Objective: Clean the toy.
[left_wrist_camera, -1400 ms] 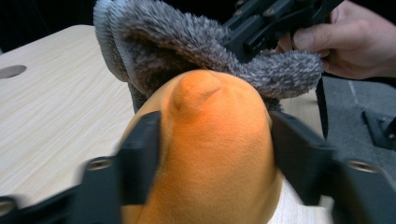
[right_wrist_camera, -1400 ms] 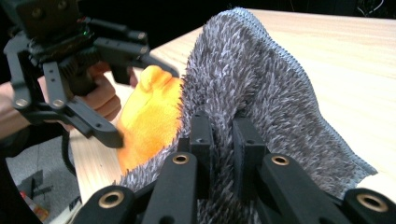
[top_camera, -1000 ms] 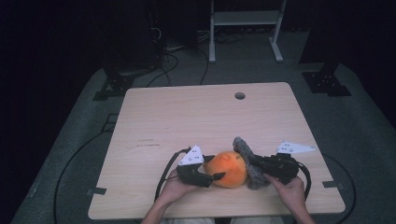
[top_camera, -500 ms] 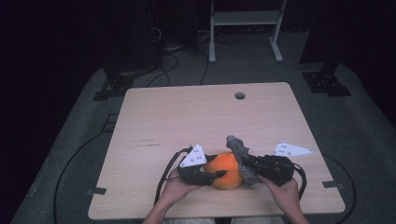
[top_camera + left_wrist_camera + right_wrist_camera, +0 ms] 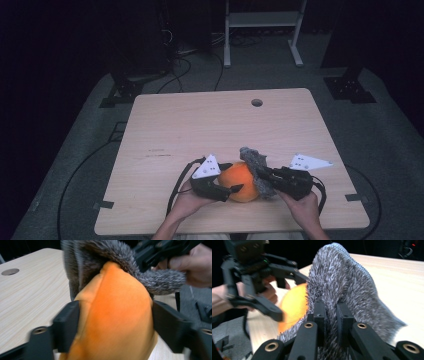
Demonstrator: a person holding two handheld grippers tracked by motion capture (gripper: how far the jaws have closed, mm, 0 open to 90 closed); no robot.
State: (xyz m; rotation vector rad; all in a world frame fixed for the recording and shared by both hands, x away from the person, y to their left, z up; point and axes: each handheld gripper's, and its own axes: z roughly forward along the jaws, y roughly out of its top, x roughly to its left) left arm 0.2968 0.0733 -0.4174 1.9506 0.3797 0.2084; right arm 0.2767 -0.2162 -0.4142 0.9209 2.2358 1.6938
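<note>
High view: the orange plush body (image 5: 239, 181) rests on the surface (image 5: 200, 125) near its 6 o'clock edge, directly between your two hands. The grey furry cover (image 5: 256, 170) drapes over the plush's 3 o'clock side, running from about 12 o'clock down to 5 o'clock along that flank. Your left gripper (image 5: 231, 189) approaches from 9 o'clock; your right gripper (image 5: 265, 176) approaches from 3 o'clock. Both are at the work, the left on the orange body and the right on the grey cover.

Left gripper view: the orange plush body (image 5: 117, 315) sits between the two black fingers (image 5: 66, 327), one on each flank. These fingers have just been opening, with the plush between them. Both fingers lie against the fabric; whether they press it firmly cannot be told from this frame. The grey furry cover (image 5: 120, 262) lies across the top of the plush at 12 o'clock, and your right hand (image 5: 192, 265) appears at 2 o'clock.

Right gripper view: the right gripper (image 5: 331, 312) has its fingers (image 5: 320, 312) nearly together, pinching a fold of the grey furry cover (image 5: 347, 282). The cover rises toward 12 o'clock from the pinch. The orange plush body (image 5: 294, 305) lies at 10 o'clock from it, with the left gripper (image 5: 274, 296) beyond.

The coming move likely turns on this opposition: cover pulled toward 3 o'clock, body restrained at 9 o'clock.
</note>
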